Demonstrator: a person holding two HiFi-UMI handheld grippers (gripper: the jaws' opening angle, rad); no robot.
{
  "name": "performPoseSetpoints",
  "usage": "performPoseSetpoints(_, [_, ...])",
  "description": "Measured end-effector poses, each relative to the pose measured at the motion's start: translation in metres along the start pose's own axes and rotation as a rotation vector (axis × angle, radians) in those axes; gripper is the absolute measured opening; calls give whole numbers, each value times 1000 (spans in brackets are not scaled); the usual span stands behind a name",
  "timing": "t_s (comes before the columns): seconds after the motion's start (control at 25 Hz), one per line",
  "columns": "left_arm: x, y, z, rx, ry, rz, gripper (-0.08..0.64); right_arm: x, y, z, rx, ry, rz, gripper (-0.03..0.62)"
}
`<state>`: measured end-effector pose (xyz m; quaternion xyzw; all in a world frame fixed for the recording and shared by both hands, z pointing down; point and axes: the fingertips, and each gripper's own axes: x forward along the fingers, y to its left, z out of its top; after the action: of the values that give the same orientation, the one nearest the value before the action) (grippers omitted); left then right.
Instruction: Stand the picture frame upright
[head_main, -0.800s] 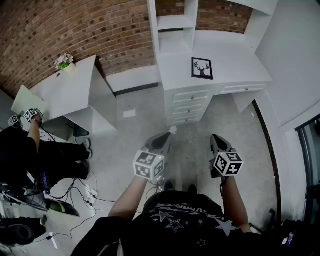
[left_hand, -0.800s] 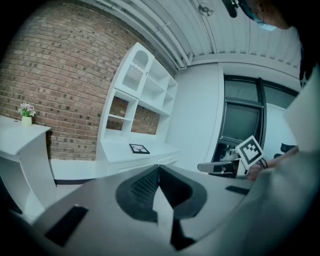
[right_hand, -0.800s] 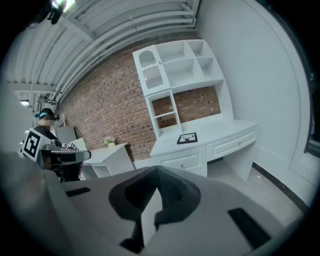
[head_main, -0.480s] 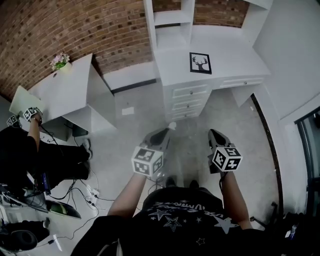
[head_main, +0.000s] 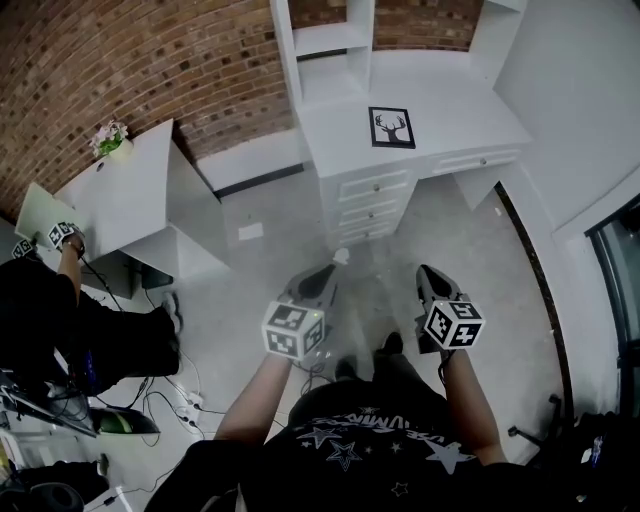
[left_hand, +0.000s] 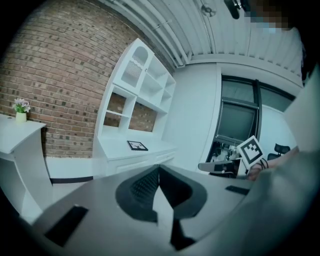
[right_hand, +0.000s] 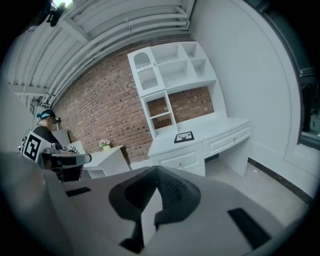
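1. Picture frame (head_main: 392, 128) lies flat, deer print facing up, on the white table (head_main: 470, 120) against the brick wall (head_main: 150, 60). It sits just in front of the shelf unit (head_main: 325, 50) and well apart from both tools.
2. Left hand-held gripper (head_main: 341, 258): jaws pressed together on nothing, held over the floor (head_main: 270, 250) and pointing toward the table.
3. Right hand-held gripper (head_main: 428, 272): jaws likewise pressed together and empty, level with the left one.
4. Risk: the frame lies flush on the tabletop, so jaws closing on an edge may skid it toward the shelf unit or the front lip instead of lifting it. If it is tipped up without a rear prop set out, it would likely fall flat again.
5. Hard to make out: at far left, a seated person (head_main: 60, 320) is cut off by the picture's edge. Any stand on the frame is hidden beneath it. The frame is small in every view, so it is probably thin, but I can't be sure.
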<state>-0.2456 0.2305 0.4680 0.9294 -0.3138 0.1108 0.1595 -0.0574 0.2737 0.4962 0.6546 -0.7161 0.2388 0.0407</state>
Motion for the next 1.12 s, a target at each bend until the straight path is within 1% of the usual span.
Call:
performPoseSetpoints(0.2, [13, 7, 3, -33, -6, 12, 18, 11, -16, 5, 20, -6, -24, 14])
performPoseSetpoints(0.52, [52, 15, 15, -39, 4, 45, 18, 55, -43, 26, 42, -7, 10, 14])
performPoseSetpoints(0.68, [79, 23, 23, -45, 12, 67, 20, 81, -62, 43, 50, -1, 31, 14])
performPoseSetpoints(0.92, [132, 34, 40, -76, 13, 112, 18, 126, -101, 70, 47, 23, 65, 14])
performPoseSetpoints(1.12, [174, 40, 53, -80, 19, 148, 18, 164, -131, 90, 46, 43, 97, 14])
